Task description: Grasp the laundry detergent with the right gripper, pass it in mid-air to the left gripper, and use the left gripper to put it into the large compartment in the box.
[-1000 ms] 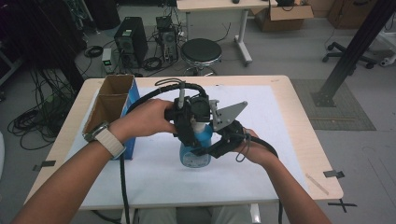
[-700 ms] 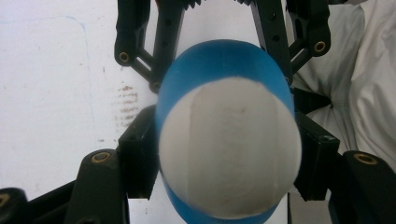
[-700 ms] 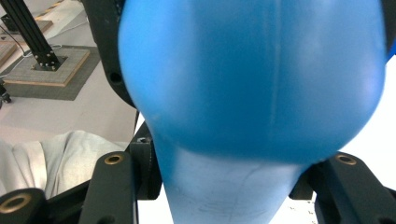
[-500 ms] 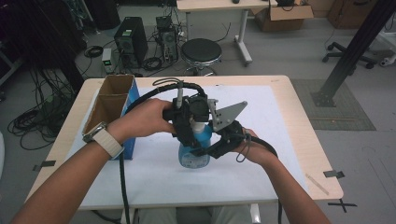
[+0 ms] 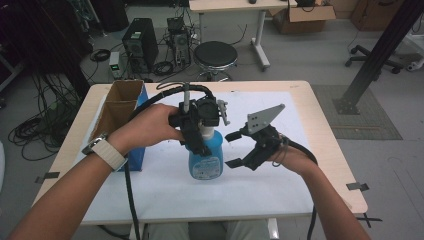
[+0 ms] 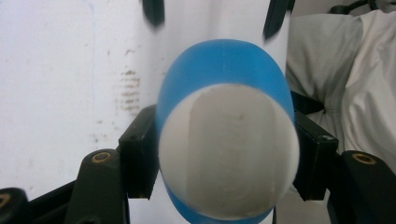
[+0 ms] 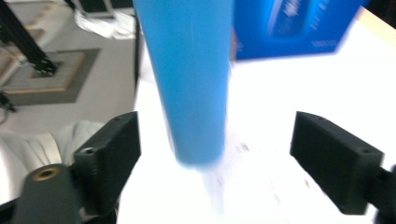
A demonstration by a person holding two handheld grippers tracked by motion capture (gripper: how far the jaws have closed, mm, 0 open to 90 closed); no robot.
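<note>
1. A blue bottle (image 5: 205, 162) stands upright on the white sheet (image 5: 280, 185) that covers the surface (image 5: 325, 150), near the middle of that sheet.
2. The left gripper (image 5: 197, 131) comes down on the bottle from above, and its fingers are clamped on the bottle's white upper part; in the left gripper view the two black pads press against both sides of the bottle (image 6: 226, 135), seen from its top end.
3. The right gripper (image 5: 235, 149) is just to the right of the bottle, level with its body, and its fingers point at it.
4. The right gripper's fingers have just been opening and now stand well apart; in the right gripper view the bottle (image 7: 189, 79) stands ahead of the gap between them, and neither pad touches it.
5. A grey three-cornered plate (image 5: 262, 117) sits on top of the right gripper, to the right of the bottle.
6. An open cardboard box (image 5: 120, 107) with a blue side stands to the left of the bottle, at the left edge of the white sheet; the left forearm, with a watch (image 5: 105, 152) on the wrist, passes in front of it.
</note>
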